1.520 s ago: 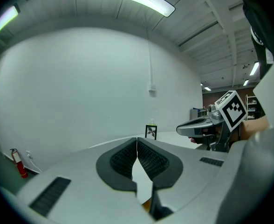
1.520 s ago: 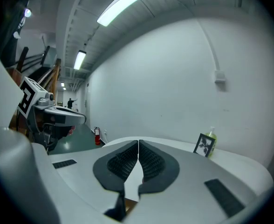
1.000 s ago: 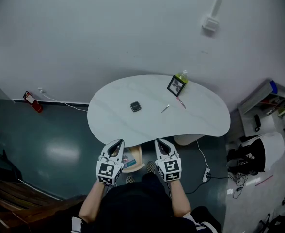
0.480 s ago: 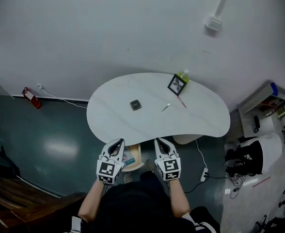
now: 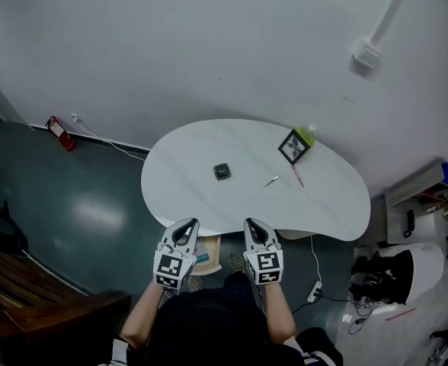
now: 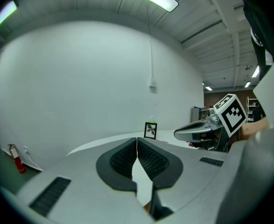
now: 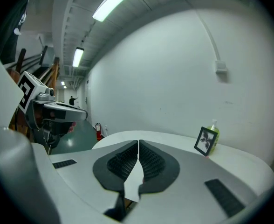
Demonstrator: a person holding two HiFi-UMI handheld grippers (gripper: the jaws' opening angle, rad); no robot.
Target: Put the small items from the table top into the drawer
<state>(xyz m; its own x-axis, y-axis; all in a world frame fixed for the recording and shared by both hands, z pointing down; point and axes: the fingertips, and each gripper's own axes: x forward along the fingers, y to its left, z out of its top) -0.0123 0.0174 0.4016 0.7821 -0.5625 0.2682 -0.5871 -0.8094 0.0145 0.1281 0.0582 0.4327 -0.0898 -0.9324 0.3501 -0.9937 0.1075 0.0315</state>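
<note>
Smooth matt white table top, glossy teal floor, ribbed black claw pads

Grey tongs, black ribbed pads, marker cubes; seemingly a black top.

We see even, fairly bright light from ceiling tube lamps; it leaves a soft glare patch on the green floor and hardly any shadow on the white table. Both gripper views bend and darken at their edges

Both arms reach forward side by side — left tool and right tool each closed, empty.
</note>
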